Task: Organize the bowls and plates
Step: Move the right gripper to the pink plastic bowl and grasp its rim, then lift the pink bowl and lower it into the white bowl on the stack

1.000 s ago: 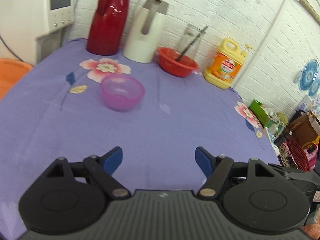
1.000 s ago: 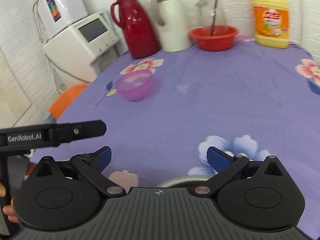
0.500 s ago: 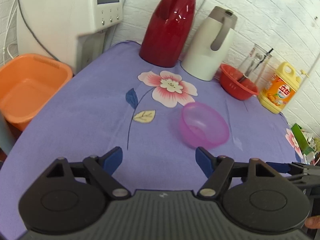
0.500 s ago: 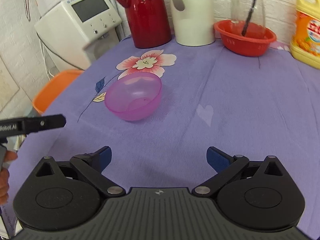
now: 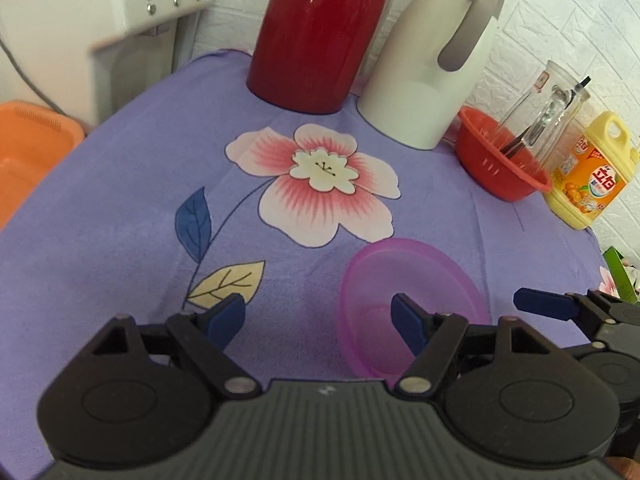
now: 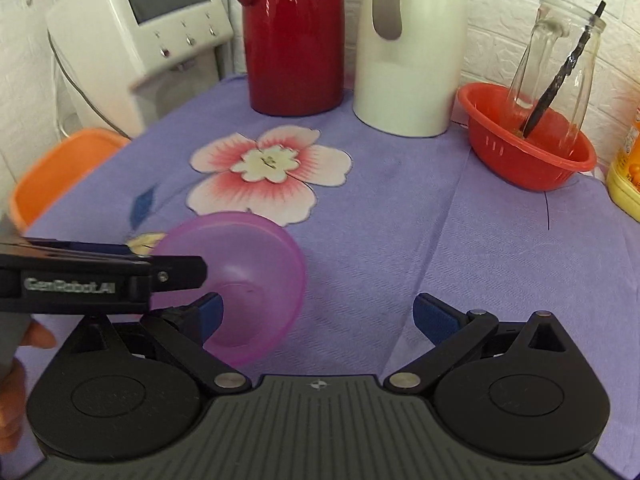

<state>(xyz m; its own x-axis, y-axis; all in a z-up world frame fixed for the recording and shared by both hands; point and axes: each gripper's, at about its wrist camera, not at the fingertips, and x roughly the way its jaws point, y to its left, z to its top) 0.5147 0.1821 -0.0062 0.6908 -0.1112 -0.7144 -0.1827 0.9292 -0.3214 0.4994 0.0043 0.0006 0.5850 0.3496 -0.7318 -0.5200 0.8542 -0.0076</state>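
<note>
A translucent pink bowl (image 5: 412, 292) stands upright on the purple flowered tablecloth (image 5: 120, 208). My left gripper (image 5: 320, 320) is open, and its right fingertip sits over the bowl's near rim. My right gripper (image 6: 318, 316) is open too, and its left fingertip is in front of the same bowl (image 6: 248, 280), with the bowl's rim between the jaws. The right gripper's blue finger (image 5: 544, 303) shows at the right edge of the left wrist view. The left gripper's body (image 6: 100, 280) crosses the left side of the right wrist view.
At the back stand a red thermos (image 6: 294, 36), a white jug (image 6: 412, 48), a red colander bowl (image 6: 524, 152) holding a glass carafe, and a yellow detergent bottle (image 5: 592, 184). A white appliance (image 6: 140, 40) and an orange basin (image 6: 52, 172) sit left, off the table.
Both grippers have moved forward across the table and closed in on the pink bowl, which now lies right at their fingertips. Both stay open.
</note>
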